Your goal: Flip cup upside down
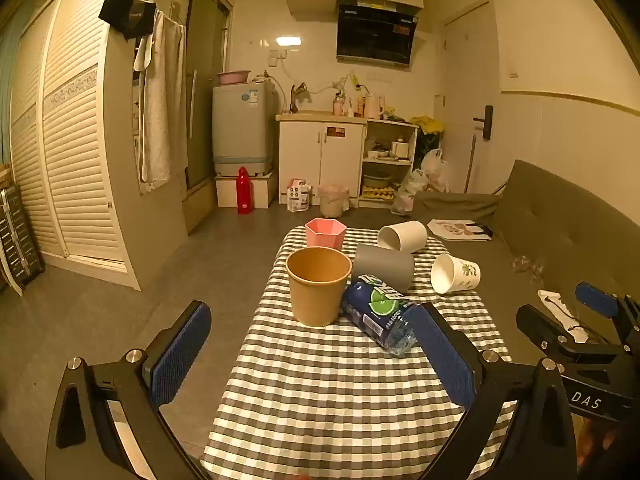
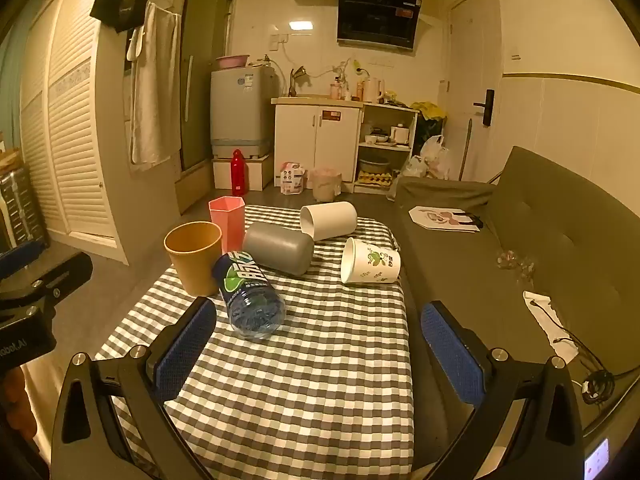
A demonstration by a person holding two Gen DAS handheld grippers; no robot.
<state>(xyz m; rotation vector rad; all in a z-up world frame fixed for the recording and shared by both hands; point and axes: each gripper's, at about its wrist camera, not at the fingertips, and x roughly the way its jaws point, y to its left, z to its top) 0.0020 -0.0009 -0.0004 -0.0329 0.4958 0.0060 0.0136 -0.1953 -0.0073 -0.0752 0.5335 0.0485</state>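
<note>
A brown paper cup [image 1: 318, 291] [image 2: 195, 256] stands upright, mouth up, on the checked tablecloth [image 1: 340, 392] [image 2: 304, 380]. Behind it stands an upright pink hexagonal cup [image 1: 325, 233] [image 2: 227, 222]. A grey cup [image 1: 384, 266] [image 2: 279, 247], a white cup [image 1: 403, 235] [image 2: 329, 220] and a printed white paper cup [image 1: 455, 273] [image 2: 370, 261] lie on their sides. My left gripper [image 1: 316, 332] is open, well short of the brown cup. My right gripper [image 2: 318, 322] is open over the near part of the table, holding nothing; it also shows at the right edge of the left wrist view [image 1: 560, 312].
A dark blue plastic bottle [image 1: 380, 316] [image 2: 250, 300] lies on its side against the brown cup. A grey sofa [image 1: 560, 240] [image 2: 520, 240] runs along the table's right side, with a paper [image 2: 444, 218] and a cable [image 2: 576, 344] on it. Open floor lies left of the table.
</note>
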